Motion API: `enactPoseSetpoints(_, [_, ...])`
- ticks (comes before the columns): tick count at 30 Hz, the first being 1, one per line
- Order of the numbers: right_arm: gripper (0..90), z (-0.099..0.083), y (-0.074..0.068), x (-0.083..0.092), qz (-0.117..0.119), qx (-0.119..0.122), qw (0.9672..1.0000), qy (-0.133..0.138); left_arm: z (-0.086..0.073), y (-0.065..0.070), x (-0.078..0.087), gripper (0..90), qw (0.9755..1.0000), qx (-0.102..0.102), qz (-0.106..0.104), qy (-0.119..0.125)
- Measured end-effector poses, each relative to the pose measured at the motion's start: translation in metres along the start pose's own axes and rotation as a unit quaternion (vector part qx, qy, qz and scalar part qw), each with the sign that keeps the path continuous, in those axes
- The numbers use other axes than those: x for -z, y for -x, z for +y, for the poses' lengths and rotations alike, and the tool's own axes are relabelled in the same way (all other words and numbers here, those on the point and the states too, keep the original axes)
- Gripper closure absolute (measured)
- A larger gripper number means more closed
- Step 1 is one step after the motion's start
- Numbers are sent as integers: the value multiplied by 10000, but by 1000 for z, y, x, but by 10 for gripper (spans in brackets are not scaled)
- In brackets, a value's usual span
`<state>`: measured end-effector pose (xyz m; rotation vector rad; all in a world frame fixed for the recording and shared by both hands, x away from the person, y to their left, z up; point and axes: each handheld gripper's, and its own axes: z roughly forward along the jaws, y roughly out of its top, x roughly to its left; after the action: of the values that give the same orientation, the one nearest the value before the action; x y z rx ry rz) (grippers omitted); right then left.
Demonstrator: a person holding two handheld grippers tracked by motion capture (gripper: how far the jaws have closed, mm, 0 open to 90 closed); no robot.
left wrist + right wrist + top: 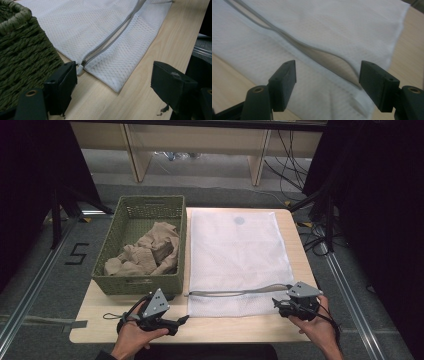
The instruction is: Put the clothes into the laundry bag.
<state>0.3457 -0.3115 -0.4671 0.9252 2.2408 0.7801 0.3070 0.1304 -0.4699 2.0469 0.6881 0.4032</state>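
In the high view, the two hands are sitting nearest the camera at the table's near edge. The left gripper is lying low beside the basket, jaws apart and holding nothing. The right gripper is hovering at the near right corner of the mesh bag, also empty. The bag is lying flat on the table, its zipper running across the near end and gaping open toward the right. The cloth is sitting crumpled in the basket, so loading has not begun, judging by this.

In the left gripper view, the jaws are standing wide around bare table, with the zipper's closed end just ahead of the left jaw and the basket wall alongside.

In the right gripper view, the jaws are standing wide, framing the bag's open mouth without pressing it. The opening looks ready to be gripped; lifting it and moving the cloth in seem to remain.
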Motion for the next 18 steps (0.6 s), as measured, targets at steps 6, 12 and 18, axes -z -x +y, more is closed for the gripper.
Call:
enactPoseSetpoints(6, [371,-4,12,-9,-297,183,9986,-385,1,-2,0,208,10000,-82,20,-46])
enactPoseSetpoints(12, [488,3,16,-27,-175,402,9977,-518,0,-3,-1,217,10000,-76,-31,-21])
enactPoseSetpoints(18, [527,10,23,-52,-264,702,9933,-878,0,-2,-1,221,10000,2,-16,-31])
